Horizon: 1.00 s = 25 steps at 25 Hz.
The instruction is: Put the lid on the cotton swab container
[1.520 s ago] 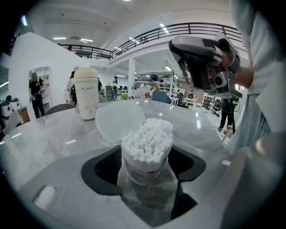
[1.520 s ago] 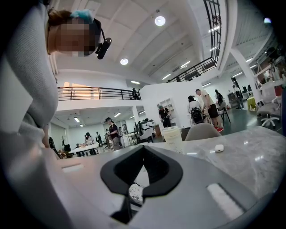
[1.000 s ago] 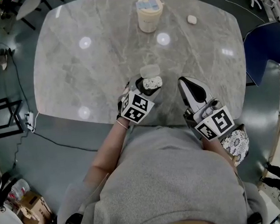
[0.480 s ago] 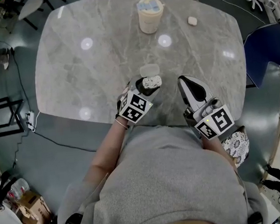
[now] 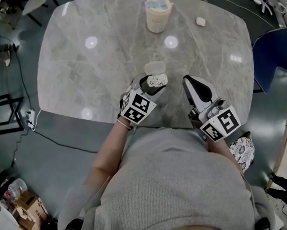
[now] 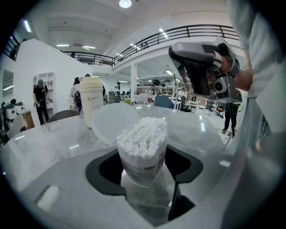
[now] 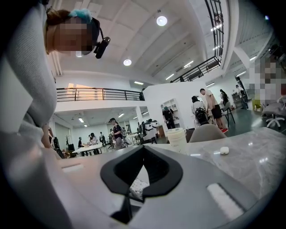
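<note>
The cotton swab container (image 6: 143,147), a small clear tub packed with white swabs, sits tilted between the jaws of my left gripper (image 6: 143,163), which is shut on its lower part. In the head view the container (image 5: 157,80) shows at that gripper's tip (image 5: 152,84), near the table's front edge. Its translucent round lid (image 5: 154,67) lies flat on the table just beyond it, and the left gripper view shows the lid (image 6: 111,123) directly behind the swabs. My right gripper (image 5: 191,82) hovers to the right of the container, shut and empty, with its jaws (image 7: 142,150) meeting.
A cream cup with a lid (image 5: 157,13) stands at the far side of the grey marble table (image 5: 78,67). A small white object (image 5: 200,21) lies to the cup's right. A blue chair (image 5: 273,49) stands off the table's right edge.
The head view has shifted slightly. Both grippers, the container and the lid keep their places relative to one another.
</note>
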Motion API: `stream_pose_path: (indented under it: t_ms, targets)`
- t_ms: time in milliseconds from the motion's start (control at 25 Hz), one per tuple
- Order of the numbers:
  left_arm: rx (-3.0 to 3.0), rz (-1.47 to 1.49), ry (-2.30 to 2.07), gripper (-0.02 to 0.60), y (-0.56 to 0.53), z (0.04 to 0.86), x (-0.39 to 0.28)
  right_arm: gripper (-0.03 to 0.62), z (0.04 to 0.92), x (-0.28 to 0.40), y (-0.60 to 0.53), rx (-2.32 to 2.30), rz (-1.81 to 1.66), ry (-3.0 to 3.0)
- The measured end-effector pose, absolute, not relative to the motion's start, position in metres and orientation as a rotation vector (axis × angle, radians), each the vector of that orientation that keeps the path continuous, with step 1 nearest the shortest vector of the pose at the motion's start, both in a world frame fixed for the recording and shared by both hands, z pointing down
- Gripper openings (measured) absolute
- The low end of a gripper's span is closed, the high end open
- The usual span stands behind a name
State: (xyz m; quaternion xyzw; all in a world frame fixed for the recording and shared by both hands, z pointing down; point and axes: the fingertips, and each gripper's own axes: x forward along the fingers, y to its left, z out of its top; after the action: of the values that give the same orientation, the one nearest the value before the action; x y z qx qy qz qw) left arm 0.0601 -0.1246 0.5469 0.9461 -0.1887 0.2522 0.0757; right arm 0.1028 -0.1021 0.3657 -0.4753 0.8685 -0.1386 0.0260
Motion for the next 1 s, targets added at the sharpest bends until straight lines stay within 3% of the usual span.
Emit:
stream_pose_path:
  t_ms: [1000]
  targets:
    - [2.896,0.774,-0.504,0.278,-0.122,0.46,0.033,0.002,0.356,0.085,-0.113,-1.386,-0.406,2.696]
